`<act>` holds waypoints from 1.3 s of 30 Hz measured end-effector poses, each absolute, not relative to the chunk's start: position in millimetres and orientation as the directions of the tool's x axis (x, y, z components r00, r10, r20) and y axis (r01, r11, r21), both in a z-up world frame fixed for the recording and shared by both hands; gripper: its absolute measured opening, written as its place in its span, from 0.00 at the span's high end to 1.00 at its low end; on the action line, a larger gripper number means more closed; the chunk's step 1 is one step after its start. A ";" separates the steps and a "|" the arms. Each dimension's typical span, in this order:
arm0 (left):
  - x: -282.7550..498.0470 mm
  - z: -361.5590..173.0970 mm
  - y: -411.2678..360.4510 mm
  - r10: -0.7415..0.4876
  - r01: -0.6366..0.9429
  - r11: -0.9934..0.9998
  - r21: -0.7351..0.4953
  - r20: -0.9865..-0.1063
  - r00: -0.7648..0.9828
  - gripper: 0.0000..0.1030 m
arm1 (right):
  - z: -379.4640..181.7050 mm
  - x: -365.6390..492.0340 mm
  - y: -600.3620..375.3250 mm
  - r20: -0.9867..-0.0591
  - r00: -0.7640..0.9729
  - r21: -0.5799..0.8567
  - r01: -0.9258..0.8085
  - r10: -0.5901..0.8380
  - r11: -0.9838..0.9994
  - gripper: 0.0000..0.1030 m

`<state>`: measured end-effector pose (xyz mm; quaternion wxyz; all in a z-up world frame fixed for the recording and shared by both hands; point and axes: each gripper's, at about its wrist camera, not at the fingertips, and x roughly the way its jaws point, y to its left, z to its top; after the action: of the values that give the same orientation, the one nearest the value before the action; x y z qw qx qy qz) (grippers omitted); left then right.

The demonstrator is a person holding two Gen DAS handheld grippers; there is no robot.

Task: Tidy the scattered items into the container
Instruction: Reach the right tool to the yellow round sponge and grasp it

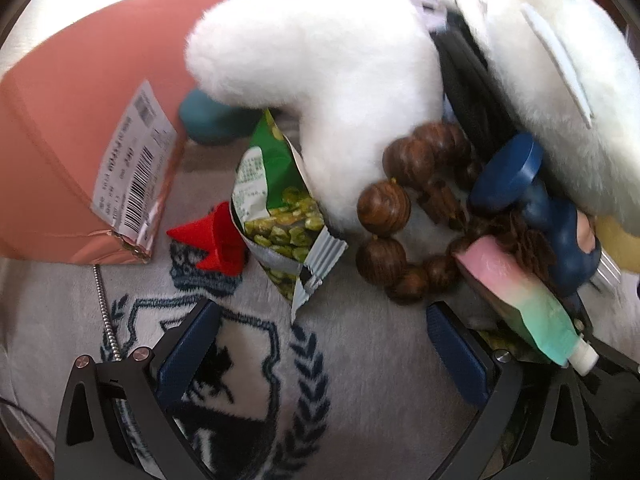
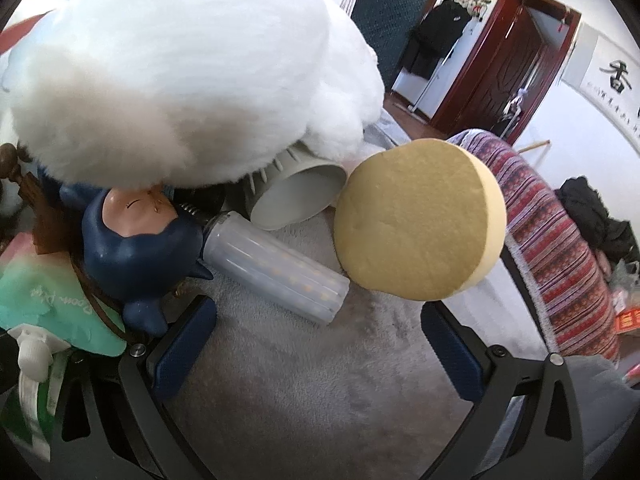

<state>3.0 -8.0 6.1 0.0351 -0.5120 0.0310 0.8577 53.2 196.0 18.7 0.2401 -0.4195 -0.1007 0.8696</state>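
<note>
**Both claws wide and empty above a cluttered blanket**

The left claw (image 1: 320, 344) stands wide with nothing between its blue pads, hovering over a grey plush blanket (image 1: 360, 360) printed with a dark crest. Just ahead of it lies an opened green pea snack packet (image 1: 280, 216), leaning against a white plush toy (image 1: 320, 60). A red plastic piece (image 1: 212, 240) lies touching the packet's left side, and beside that sits a pink cardboard box (image 1: 72, 128) with a barcode label. To the right of the packet, a wooden bead bracelet (image 1: 400, 216) curls against the plush. Further right are a navy figurine (image 1: 540, 200) and a pink-to-teal pouch (image 1: 524, 300) with a white cap, close to the claw's right finger.

The right claw (image 2: 316, 336) is likewise wide and holds nothing. Between and ahead of its fingers lies a translucent LED corn bulb (image 2: 280, 268), its screw base touching the navy figurine (image 2: 136, 248). A round yellow sponge (image 2: 420, 220) sits just right of the bulb, and a tipped grey cup (image 2: 300, 196) lies behind it, partly beneath the plush toy (image 2: 180, 72). The pouch (image 2: 52, 304) lies at the left edge.
</note>
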 end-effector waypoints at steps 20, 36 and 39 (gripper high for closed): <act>42.8 173.1 -57.5 0.127 -0.178 -0.984 0.001 -0.694 -0.709 0.00 | 177.3 112.8 290.9 -0.778 -0.622 0.140 -0.306 0.087 -0.942 0.01; 77.1 189.5 -35.7 0.180 -0.201 -0.979 -0.047 -0.666 -0.724 0.00 | 214.9 172.5 301.6 -0.601 -0.797 0.471 -0.291 -0.062 -0.833 0.01; 76.2 187.9 -25.6 0.202 -0.233 -0.972 -0.044 -0.668 -0.716 0.00 | 201.7 174.8 325.8 -0.602 -0.790 0.566 -0.320 -0.117 -0.760 0.01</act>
<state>76.2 -25.6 187.9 0.1173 -0.3579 0.0217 0.9261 174.8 325.8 201.7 0.0576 -0.3192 0.3419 0.8820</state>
